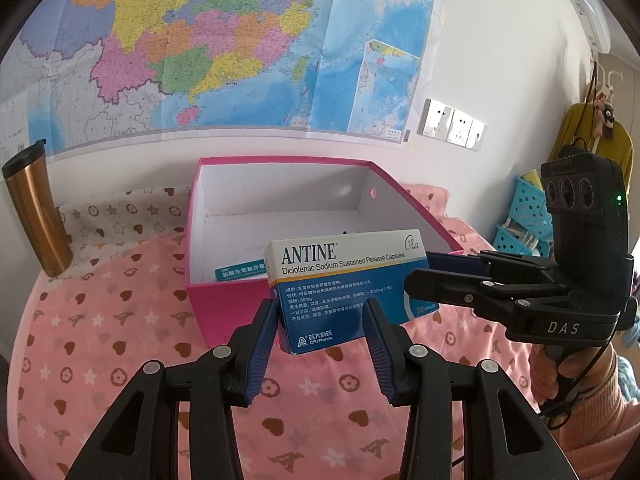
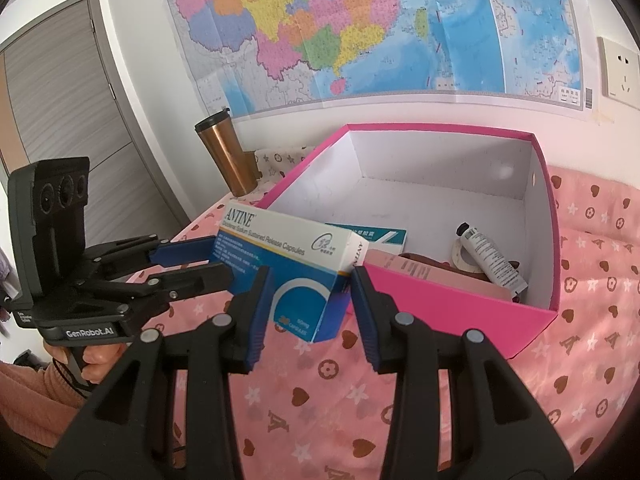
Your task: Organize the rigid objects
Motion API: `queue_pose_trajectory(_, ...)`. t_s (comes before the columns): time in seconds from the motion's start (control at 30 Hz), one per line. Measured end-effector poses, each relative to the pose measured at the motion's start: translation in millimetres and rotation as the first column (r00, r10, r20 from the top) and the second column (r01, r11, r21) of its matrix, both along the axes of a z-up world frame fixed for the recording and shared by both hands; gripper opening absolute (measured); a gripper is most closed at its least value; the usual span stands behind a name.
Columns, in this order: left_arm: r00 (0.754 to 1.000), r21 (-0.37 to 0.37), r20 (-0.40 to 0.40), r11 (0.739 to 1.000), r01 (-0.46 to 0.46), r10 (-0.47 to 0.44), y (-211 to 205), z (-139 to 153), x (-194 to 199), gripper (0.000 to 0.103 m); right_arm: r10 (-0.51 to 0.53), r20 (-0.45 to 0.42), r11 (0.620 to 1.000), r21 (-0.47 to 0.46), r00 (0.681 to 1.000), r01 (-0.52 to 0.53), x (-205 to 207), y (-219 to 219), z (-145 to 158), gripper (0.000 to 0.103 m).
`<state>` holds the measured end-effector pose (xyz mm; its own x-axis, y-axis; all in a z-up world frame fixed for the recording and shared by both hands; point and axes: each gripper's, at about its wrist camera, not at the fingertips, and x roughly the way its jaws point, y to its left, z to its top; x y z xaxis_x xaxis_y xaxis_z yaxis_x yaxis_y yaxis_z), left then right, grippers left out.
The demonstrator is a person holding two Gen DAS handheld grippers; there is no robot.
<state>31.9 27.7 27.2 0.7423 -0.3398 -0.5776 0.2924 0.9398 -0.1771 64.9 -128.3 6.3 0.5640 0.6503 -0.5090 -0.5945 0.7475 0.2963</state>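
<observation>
We see a white wall filling the upper half of both views, with a large colourful map taped across it. To the map's lower right sits a row of white sockets. A pink cloth printed with hearts, stars and flowers covers the worktop in the lower part of each frame. At the far left of the right wrist view stands a grey panelled door. At the right edge of the left wrist view we see turquoise baskets and a yellow garment hanging. The light is soft and even.
</observation>
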Motion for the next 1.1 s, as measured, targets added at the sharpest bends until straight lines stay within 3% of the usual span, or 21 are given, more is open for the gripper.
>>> queue_pose_trajectory(1.1, 1.0, 0.006, 0.005, 1.0, 0.001, -0.001, -0.9, -0.7, 7.5, 0.044, -0.004, 0.01, 1.0, 0.005, 1.0, 0.004, 6.7, -2.4, 5.2, 0.043)
